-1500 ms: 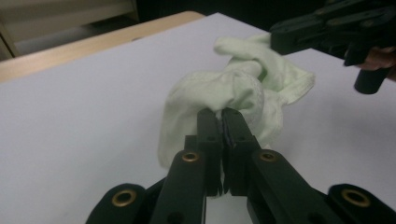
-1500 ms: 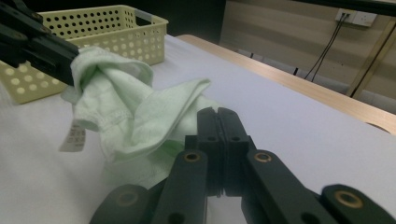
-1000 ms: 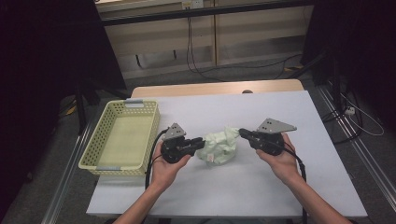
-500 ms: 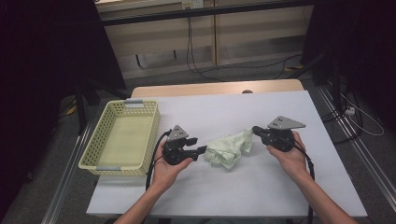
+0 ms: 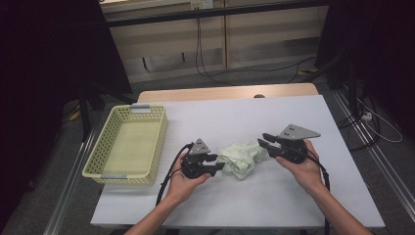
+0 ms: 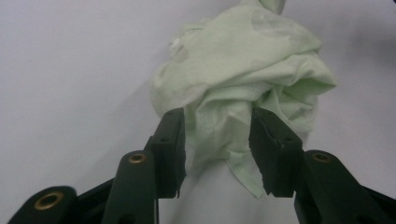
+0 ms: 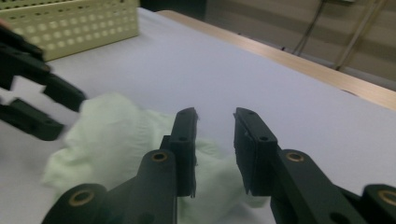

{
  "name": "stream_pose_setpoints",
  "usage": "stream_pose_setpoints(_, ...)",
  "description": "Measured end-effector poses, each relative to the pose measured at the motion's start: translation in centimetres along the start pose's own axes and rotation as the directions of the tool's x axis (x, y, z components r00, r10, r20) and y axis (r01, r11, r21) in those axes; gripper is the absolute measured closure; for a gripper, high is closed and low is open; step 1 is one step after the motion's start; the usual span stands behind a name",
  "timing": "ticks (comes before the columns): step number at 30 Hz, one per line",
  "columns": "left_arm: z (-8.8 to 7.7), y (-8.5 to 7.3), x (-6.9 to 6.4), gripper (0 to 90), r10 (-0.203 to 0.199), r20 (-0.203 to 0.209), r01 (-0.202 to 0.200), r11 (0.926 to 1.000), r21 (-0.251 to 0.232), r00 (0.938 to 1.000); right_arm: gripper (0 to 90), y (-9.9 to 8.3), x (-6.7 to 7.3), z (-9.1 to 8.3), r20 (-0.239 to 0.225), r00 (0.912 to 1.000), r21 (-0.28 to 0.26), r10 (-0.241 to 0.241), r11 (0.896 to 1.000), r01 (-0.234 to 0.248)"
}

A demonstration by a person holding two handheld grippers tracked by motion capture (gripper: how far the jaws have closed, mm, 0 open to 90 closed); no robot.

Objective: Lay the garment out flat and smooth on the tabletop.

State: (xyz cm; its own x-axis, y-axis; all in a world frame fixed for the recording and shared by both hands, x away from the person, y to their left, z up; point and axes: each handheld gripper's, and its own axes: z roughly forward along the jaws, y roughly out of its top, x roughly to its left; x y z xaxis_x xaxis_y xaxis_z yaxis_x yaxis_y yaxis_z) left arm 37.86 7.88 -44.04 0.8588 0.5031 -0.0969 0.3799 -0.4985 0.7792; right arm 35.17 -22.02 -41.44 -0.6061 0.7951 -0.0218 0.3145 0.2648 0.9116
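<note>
A crumpled pale green cloth (image 5: 242, 159) lies on the white table (image 5: 244, 117) between my two grippers. My left gripper (image 5: 220, 166) points right at the cloth's left end. In the left gripper view its jaws (image 6: 217, 126) straddle a fold of the cloth (image 6: 243, 70) and have just been closing, with the pads not visibly squeezing it. My right gripper (image 5: 262, 139) points left at the cloth's right end. Its jaws (image 7: 215, 116) have just been opening and stand apart over the cloth (image 7: 107, 130), with nothing gripped. Farther off in that view is the left gripper (image 7: 70, 116).
A pale yellow perforated basket (image 5: 93, 161) stands at the table's left side, and it appears again (image 7: 70, 28) in the right gripper view. A wooden strip (image 5: 220, 93) borders the table's far edge. Black cables trail from both grippers toward the person.
The right gripper drew the cloth out to the right, then opened and let it drop. The left gripper opened and sank onto the cloth's left end.
</note>
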Motion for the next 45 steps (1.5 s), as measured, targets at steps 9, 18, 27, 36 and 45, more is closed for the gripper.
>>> stream_pose_setpoints(9, 0.9, -0.5, 0.2, 67.9, -0.001, 0.019, 0.000, 0.9989, 0.047, 0.9998, 63.8, -0.5, 2.9, 1.6, -0.097, 0.9940, 0.051, -0.049, 0.997, 0.054)
stream_pose_setpoints(18, -0.8, 0.0, 1.0, 88.6, -0.021, 0.017, 0.021, 0.9997, -0.013, 0.9997, 69.3, -1.1, 4.1, 2.6, -0.135, 0.9896, 0.091, -0.051, 0.994, 0.063)
stream_pose_setpoints(27, -3.0, 0.3, 1.9, 88.9, -0.049, -0.003, 0.048, 0.9953, -0.084, 0.9988, 90.0, -0.9, 3.6, 2.2, -0.097, 0.9943, 0.067, -0.044, 0.996, 0.051)
stream_pose_setpoints(36, -5.0, 1.5, 1.8, 89.0, -0.038, -0.029, 0.033, 0.9874, -0.155, 0.9989, 90.0, -0.4, 1.9, 1.0, -0.018, 0.9995, 0.033, -0.026, 0.999, 0.027)
stream_pose_setpoints(45, -6.7, 2.6, 1.6, 89.1, -0.025, -0.036, 0.017, 0.9769, -0.213, 0.9990, 90.0, 0.7, 0.6, -0.2, 0.028, 0.9995, -0.017, -0.011, 1.000, 0.011)
